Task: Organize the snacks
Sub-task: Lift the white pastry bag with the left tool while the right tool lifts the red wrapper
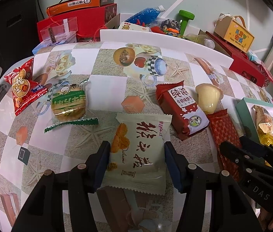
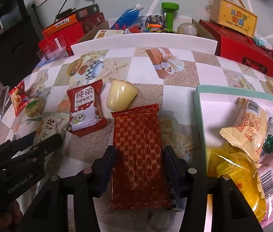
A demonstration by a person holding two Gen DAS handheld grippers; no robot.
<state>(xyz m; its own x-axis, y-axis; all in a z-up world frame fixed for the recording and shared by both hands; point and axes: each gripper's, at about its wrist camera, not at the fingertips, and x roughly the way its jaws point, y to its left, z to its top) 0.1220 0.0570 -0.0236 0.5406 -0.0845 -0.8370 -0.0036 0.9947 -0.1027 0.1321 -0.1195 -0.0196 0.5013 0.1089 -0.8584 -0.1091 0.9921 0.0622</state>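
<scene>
Near front edge of tabletop (image 1: 72, 143): pale green snack packet (image 1: 138, 154) flat between jaws of left gripper (image 1: 137, 164), pads against both sides. Just right of it, red patterned packet (image 2: 139, 154) between jaws of right gripper (image 2: 139, 166), likewise hugged. Toward right edge, teal-rimmed box (image 2: 198, 104) holding several snacks.
</scene>
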